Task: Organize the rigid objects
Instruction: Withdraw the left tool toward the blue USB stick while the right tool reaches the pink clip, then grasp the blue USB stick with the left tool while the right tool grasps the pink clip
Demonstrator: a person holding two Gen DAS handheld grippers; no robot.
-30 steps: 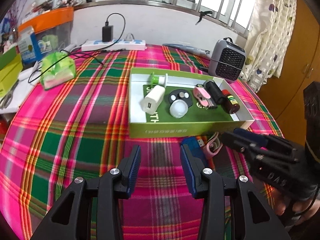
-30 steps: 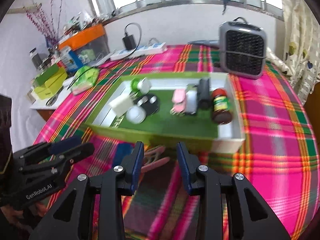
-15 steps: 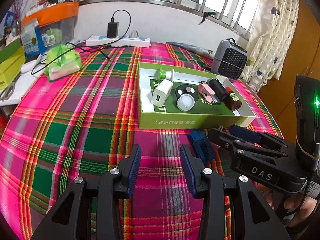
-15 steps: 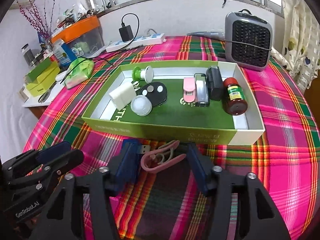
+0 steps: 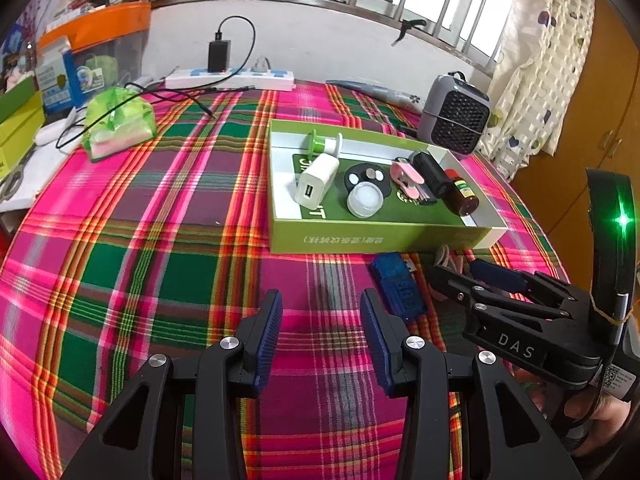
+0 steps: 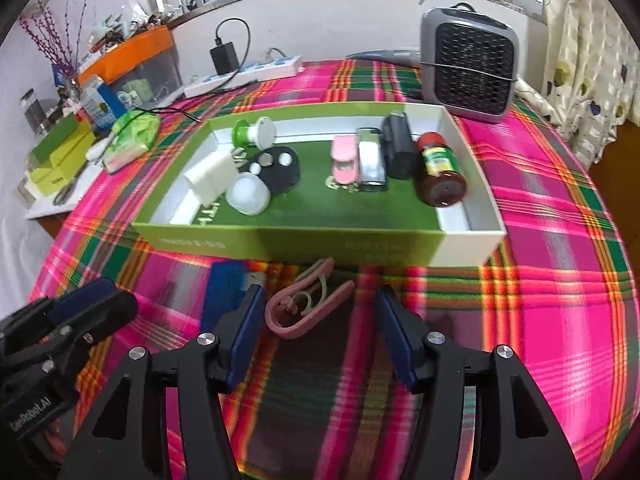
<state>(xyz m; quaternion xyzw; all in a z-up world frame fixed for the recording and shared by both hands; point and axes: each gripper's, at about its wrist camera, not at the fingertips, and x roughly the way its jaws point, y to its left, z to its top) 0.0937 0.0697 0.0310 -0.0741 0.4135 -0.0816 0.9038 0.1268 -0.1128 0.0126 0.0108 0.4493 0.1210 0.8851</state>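
On the plaid-covered worktop (image 6: 560, 248) a shallow green box (image 6: 304, 242) holds a white charger (image 6: 210, 180), a clear round lid (image 6: 249, 194), a black disc with small round cells (image 6: 280, 168), a green-and-white spool (image 6: 252, 134), a pink stapler (image 6: 344, 158), a silver case (image 6: 372, 160), a black block (image 6: 398, 146) and a brown bottle (image 6: 440, 172) lying on its side.

The right wrist view looks straight over the right gripper (image 6: 320, 312); its jaws have just been opening and now stand spread wide, with a pink clip (image 6: 304, 308) lying on the cloth between them, untouched by either pad. A blue USB stick (image 6: 224, 284) lies just left of the clip, partly behind the left pad.

The left wrist view shows the stick (image 5: 398, 284) in full, in front of the box's near wall, while the clip (image 5: 446, 258) is mostly hidden behind the right gripper (image 5: 468, 276), seen from the side. The left gripper (image 5: 322, 336) hovers over bare cloth, jaws spread and empty. Only this view shows a hand (image 5: 576, 408) under the right gripper's body
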